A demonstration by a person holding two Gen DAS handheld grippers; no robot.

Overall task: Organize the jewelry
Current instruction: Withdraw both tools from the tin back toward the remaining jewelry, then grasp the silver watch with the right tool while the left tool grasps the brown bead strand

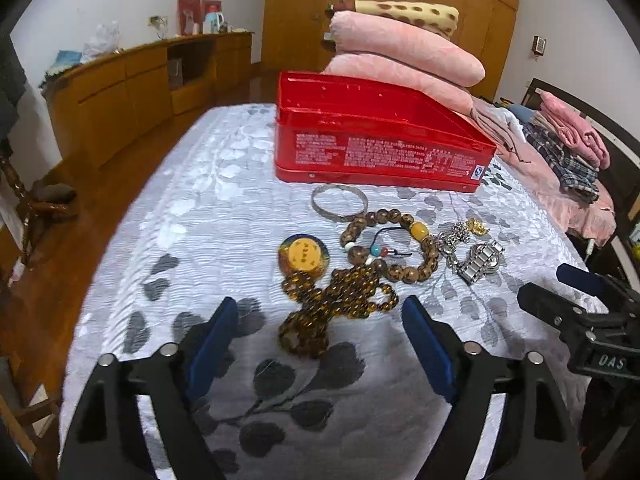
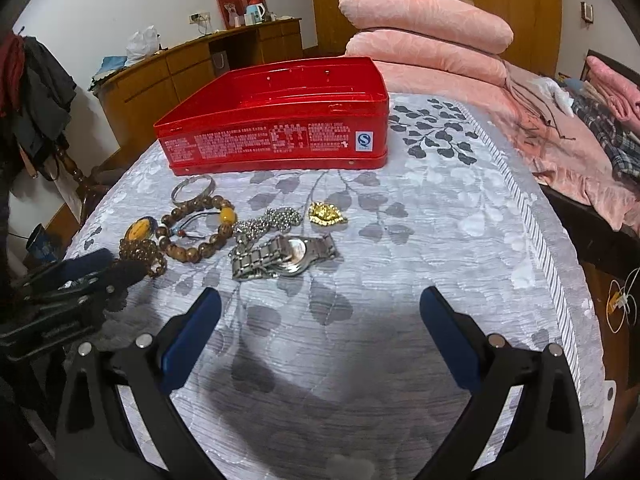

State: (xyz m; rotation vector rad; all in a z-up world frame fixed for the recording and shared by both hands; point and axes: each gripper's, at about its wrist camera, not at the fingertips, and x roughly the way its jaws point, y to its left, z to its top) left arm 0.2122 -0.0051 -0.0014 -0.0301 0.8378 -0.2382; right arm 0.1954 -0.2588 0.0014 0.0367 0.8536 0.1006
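Observation:
An open red tin box sits on the bed. In front of it lie a silver bangle, a brown wooden bead bracelet, an amber bead necklace with a yellow pendant, a silver chain, a silver watch and a gold piece. My left gripper is open, its fingers either side of the amber necklace. My right gripper is open and empty, just short of the watch.
The bed has a grey leaf-patterned cover. Folded pink quilts are stacked behind the box. Piled clothes lie at the right. A wooden cabinet stands along the left wall. The bed's edge drops off at left and right.

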